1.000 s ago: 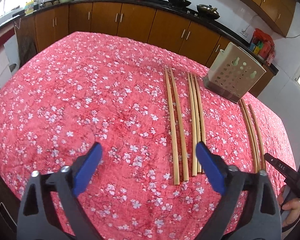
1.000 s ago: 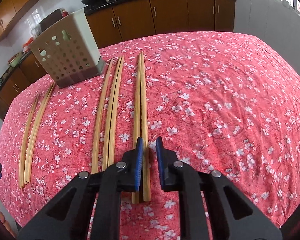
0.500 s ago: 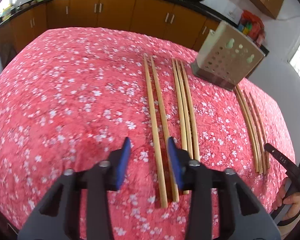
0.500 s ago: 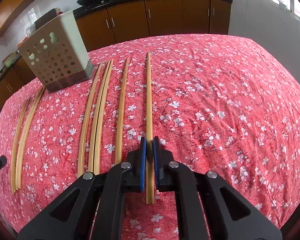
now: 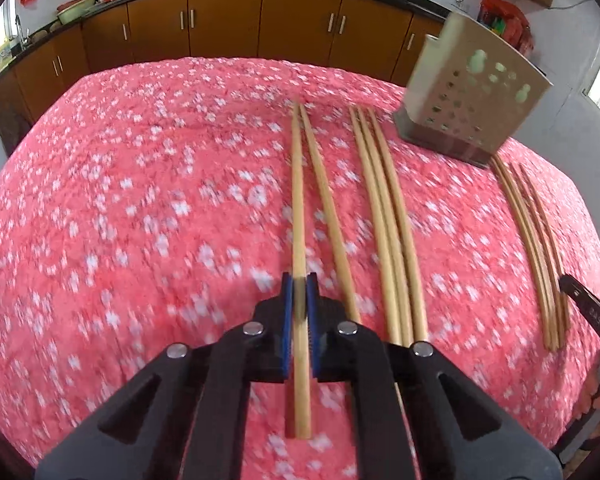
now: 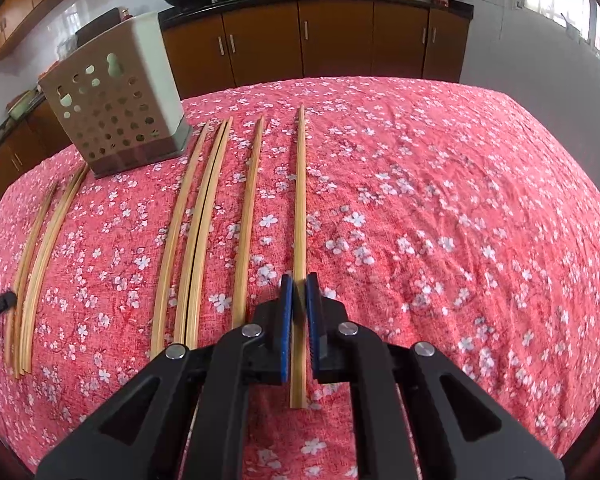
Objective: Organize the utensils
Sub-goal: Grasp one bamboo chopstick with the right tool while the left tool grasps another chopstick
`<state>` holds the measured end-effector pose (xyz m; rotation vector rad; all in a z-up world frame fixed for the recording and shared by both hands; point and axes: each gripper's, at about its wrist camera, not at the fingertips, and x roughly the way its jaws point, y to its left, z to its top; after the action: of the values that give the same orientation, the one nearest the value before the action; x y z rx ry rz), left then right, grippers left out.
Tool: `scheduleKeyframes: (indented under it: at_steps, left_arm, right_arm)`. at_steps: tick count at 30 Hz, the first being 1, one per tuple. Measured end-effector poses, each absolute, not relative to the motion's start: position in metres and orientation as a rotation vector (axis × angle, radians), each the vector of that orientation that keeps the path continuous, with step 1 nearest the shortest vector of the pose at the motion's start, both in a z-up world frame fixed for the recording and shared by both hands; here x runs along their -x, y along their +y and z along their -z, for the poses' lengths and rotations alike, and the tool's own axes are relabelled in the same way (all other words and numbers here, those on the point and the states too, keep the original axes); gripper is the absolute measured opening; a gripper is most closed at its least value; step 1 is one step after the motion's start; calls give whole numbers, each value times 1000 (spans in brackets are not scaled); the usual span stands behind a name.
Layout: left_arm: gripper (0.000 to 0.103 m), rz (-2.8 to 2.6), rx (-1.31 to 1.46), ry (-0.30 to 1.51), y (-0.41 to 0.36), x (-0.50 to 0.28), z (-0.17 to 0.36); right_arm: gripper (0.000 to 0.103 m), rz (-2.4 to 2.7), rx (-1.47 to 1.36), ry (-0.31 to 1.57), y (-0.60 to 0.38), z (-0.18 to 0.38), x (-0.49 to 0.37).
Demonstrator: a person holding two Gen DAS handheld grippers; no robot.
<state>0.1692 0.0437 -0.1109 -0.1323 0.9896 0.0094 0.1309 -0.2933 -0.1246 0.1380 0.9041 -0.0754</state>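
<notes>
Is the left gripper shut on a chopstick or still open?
Shut. The left gripper has both blue pads pressed against one chopstick, which runs between them with no gap.

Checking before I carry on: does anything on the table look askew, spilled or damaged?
Nothing stands out. The chopsticks lie in near-parallel groups on the tablecloth, the perforated holder stands upright, and the left tongs and right tongs each clamp one chopstick.
</notes>
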Motion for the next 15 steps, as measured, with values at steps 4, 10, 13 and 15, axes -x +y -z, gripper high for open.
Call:
scheduleKeyframes:
  at_steps: [4, 10, 13, 15]
  left_arm:
    - [8, -53, 112, 972, 56, -189, 111]
    - [9, -5, 110, 929, 70, -198, 113]
    - [9, 3, 113, 909, 71, -193, 113]
    - [10, 2, 113, 897, 73, -184, 112]
  right_arm:
    - [8, 80, -136, 891, -300, 127, -141]
    - [8, 115, -135, 862, -312, 132, -155]
    - [8, 114, -134, 859, -311, 134, -157]
    - [8, 116, -136, 859, -313, 134, -157]
